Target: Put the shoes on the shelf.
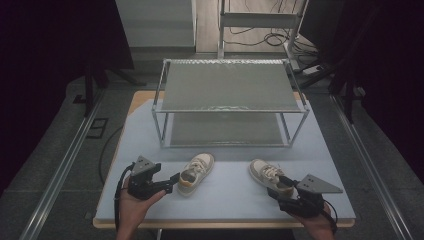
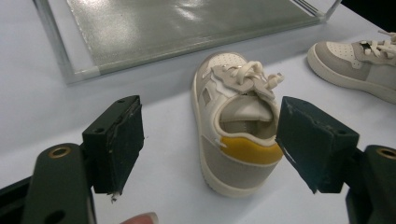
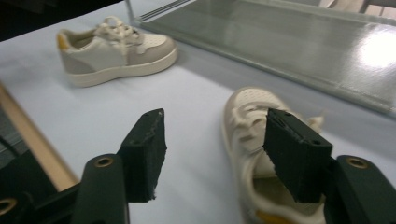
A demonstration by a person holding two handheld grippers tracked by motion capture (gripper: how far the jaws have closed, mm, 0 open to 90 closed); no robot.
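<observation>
Two small sneakers lie on the pale blue table cover, in front of a two-tier metal shelf rack (image 1: 230,100). The left sneaker (image 1: 195,173) — cream and grey, with a yellow heel tab — points its toe toward the rack, heel toward the person. The right sneaker (image 1: 270,176) lies well apart from it, toe angled toward the rack and to the left.

Both look light and soft-sided: padded collars that would give under a squeeze, loose laces that could snag, but a firmer rubber sole and heel counter. The heel, or the collar wall at the opening, seems the soundest place to pinch.

The left gripper (image 2: 210,144) has its jaws spread wide, nothing between them yet; the left sneaker's heel sits just ahead of them, offset toward one jaw in the left gripper view. The right gripper (image 3: 210,154) is likewise spread and empty — one jaw over the right sneaker's laces and opening, the other over bare cover. The other shoe shows farther off.
</observation>
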